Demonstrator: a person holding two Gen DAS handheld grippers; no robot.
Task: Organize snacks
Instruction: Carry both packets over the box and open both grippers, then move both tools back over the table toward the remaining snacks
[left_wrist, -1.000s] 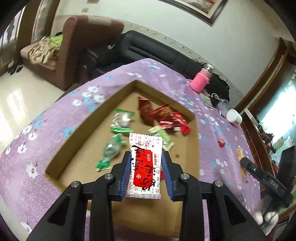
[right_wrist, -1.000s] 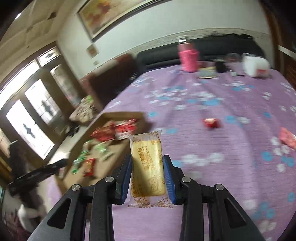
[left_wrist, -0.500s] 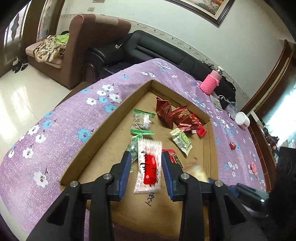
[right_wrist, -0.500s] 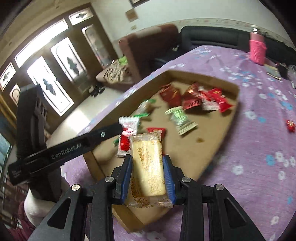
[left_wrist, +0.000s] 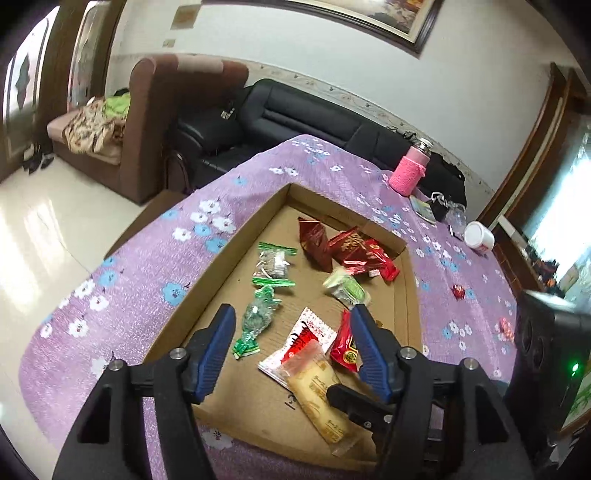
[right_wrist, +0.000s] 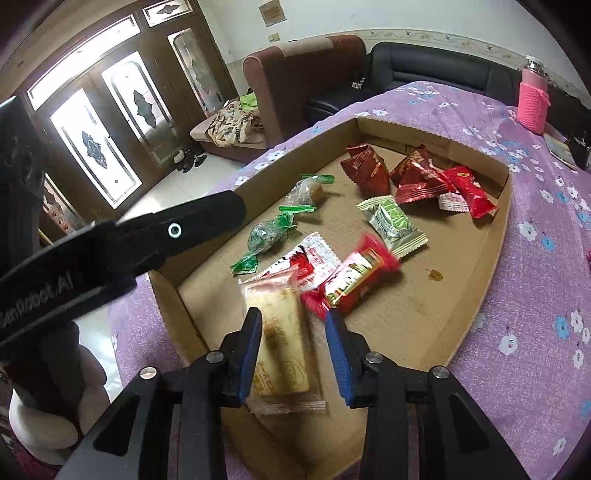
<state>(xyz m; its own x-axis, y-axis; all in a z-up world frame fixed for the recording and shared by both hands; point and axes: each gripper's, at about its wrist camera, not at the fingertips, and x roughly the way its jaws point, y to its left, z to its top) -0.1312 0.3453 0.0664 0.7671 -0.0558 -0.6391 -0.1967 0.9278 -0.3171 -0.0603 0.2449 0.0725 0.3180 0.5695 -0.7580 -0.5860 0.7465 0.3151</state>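
A shallow cardboard tray (left_wrist: 229, 266) (right_wrist: 424, 138) on the purple flowered cloth holds several snack packets. My left gripper (left_wrist: 293, 345) hovers over its near end, jaws opening wide with nothing gripped. Below it the red-and-white packet (left_wrist: 306, 338) (right_wrist: 314, 254) lies loose on the tray floor. My right gripper (right_wrist: 294, 352) is low over the same corner, jaws opening. The yellow biscuit packet (right_wrist: 280, 343) (left_wrist: 317, 391) is still between them, leaning on the left pad with a gap at the right pad. A red packet (right_wrist: 354, 280) lies just ahead, blurred.
Dark red packets (left_wrist: 325, 243), a green-and-white packet (right_wrist: 393, 223) and green-wrapped sweets (left_wrist: 258, 317) lie further in the tray. A pink bottle (left_wrist: 410, 171), a white jar (left_wrist: 479, 236) and loose red sweets (left_wrist: 458, 291) are on the cloth beyond. Sofas stand behind.
My left gripper opened and let the red-and-white packet fall into the tray. My right gripper swung from the open cloth to over the tray's near corner, and its hold on the yellow packet loosened.
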